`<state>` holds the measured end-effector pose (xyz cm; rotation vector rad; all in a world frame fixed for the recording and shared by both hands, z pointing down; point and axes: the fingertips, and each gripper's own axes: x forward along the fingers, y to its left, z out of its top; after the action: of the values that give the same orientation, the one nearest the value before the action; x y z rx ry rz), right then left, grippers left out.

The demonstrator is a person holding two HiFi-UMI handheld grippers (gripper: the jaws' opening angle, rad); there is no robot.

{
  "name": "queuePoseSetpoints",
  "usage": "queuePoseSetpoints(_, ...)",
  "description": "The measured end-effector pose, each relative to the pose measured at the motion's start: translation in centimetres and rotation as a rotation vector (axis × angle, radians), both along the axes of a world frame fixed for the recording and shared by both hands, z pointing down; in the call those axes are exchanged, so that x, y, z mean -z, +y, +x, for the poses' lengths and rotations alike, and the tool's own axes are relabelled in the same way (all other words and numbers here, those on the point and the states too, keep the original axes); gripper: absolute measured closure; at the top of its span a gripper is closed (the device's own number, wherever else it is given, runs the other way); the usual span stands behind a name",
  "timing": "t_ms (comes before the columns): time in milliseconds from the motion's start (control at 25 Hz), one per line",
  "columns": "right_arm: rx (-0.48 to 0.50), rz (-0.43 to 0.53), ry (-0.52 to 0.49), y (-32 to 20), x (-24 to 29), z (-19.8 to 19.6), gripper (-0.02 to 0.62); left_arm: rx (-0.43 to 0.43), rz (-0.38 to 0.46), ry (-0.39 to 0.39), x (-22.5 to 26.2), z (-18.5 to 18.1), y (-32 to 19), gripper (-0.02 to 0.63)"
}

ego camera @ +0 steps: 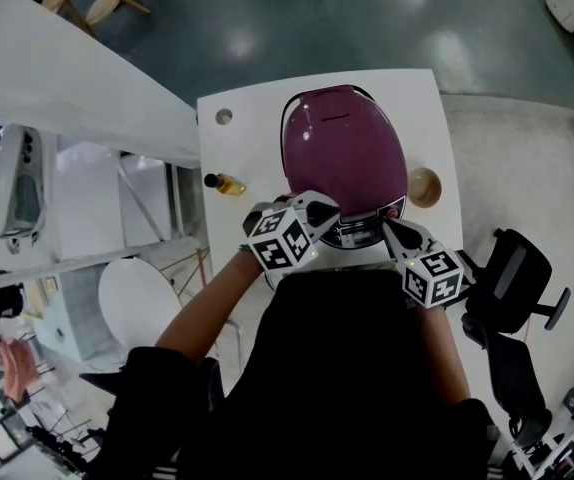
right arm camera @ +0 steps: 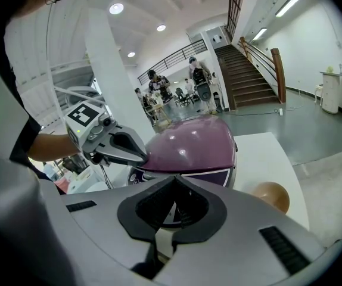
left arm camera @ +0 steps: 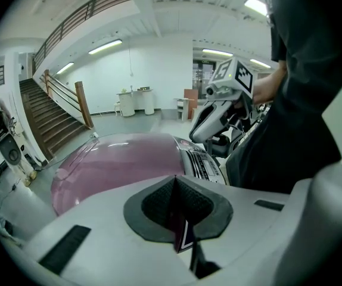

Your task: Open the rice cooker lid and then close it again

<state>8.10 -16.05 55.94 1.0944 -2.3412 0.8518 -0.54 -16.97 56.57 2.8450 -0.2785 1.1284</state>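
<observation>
The rice cooker (ego camera: 345, 148) has a glossy purple lid that is down, and it stands on a white table (ego camera: 437, 108). Its control panel (ego camera: 362, 233) faces me. My left gripper (ego camera: 319, 211) is shut at the front left of the cooker, just over the panel. My right gripper (ego camera: 389, 231) is shut at the panel's right end. The left gripper view shows the lid (left arm camera: 117, 162) ahead of the shut left gripper (left arm camera: 177, 210), with the right gripper (left arm camera: 199, 137) above the panel. In the right gripper view the shut right gripper (right arm camera: 174, 204) points at the cooker (right arm camera: 192, 145), and the left gripper (right arm camera: 142, 157) rests against its front.
A brown round object (ego camera: 424, 186) lies on the table right of the cooker. A small bottle of amber liquid (ego camera: 225, 183) lies to the left. A black office chair (ego camera: 512, 278) stands at the right, a round white stool (ego camera: 137, 303) at the left.
</observation>
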Motion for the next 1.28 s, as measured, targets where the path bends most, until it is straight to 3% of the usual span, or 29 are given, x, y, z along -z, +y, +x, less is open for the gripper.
queuePoseSetpoints(320, 0.02, -0.006, 0.003, -0.6, -0.3, -0.6, 0.595, -0.021, -0.001, -0.027, -0.3, 0.2, 0.1, 0.603)
queuePoseSetpoints(1280, 0.032, -0.029, 0.075, -4.1, -0.7, -1.2, 0.597, 0.01, -0.059, 0.031, -0.1, 0.2, 0.0, 0.603)
